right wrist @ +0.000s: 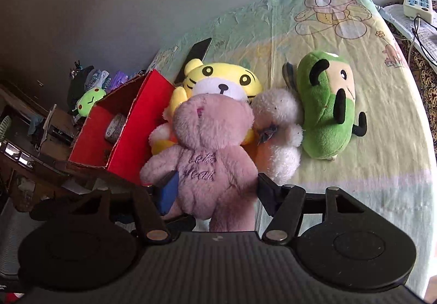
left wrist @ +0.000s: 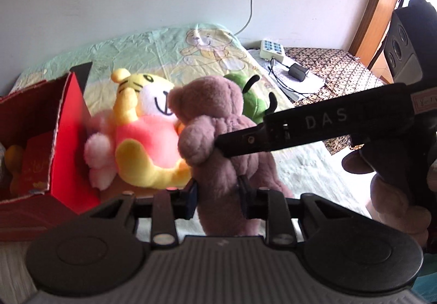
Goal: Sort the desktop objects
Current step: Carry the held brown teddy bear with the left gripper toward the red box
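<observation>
Claw work first: our left claw (left wrist: 218, 194) is clamped on the pink bear's (left wrist: 218, 129) lower body, holding it upright just right of the red box (left wrist: 68, 140). Our right claw (right wrist: 215, 189) brackets the same bear's waist; whether it pinches, we cannot tell. We judge the next move is carrying the bear leftward over the box.

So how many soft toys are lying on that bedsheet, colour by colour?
Pink bear: 1
Yellow tiger: 1
White toy: 1
Green toy: 1
Total: 4
</observation>
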Demonstrator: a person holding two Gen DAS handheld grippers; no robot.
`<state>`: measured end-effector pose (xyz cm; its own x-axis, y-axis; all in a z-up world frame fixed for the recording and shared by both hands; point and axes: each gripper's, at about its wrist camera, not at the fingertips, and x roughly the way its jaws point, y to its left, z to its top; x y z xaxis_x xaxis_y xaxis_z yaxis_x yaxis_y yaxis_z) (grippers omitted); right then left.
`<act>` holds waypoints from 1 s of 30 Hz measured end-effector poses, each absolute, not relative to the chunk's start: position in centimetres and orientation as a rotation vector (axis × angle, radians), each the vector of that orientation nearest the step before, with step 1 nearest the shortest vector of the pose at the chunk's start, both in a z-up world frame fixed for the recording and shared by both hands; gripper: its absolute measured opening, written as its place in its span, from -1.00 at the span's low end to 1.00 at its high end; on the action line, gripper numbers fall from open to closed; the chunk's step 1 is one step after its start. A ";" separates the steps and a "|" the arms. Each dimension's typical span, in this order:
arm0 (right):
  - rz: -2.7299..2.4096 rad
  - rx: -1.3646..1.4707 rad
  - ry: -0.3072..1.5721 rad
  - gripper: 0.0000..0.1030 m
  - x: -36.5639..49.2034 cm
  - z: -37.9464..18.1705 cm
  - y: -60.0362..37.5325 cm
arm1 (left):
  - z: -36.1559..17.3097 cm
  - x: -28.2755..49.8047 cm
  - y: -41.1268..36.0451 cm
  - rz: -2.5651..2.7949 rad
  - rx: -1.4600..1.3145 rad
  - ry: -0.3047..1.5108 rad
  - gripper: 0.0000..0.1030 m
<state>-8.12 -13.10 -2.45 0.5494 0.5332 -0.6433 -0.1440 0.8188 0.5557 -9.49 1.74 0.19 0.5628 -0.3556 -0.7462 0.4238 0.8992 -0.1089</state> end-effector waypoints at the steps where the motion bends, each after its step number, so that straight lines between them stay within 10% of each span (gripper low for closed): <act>1: 0.416 0.470 0.887 0.24 -8.2 -1.7 -12.8 | 0.8 -9.5 1.9 -0.467 0.089 0.838 -0.51; 15: 0.470 0.408 0.662 0.25 -3.2 4.3 0.9 | 7.8 -5.4 15.8 -0.423 0.146 0.629 -0.51; 30: 0.256 0.244 0.915 0.25 1.5 -2.4 12.6 | -1.8 1.1 25.8 -0.487 0.105 0.904 -0.51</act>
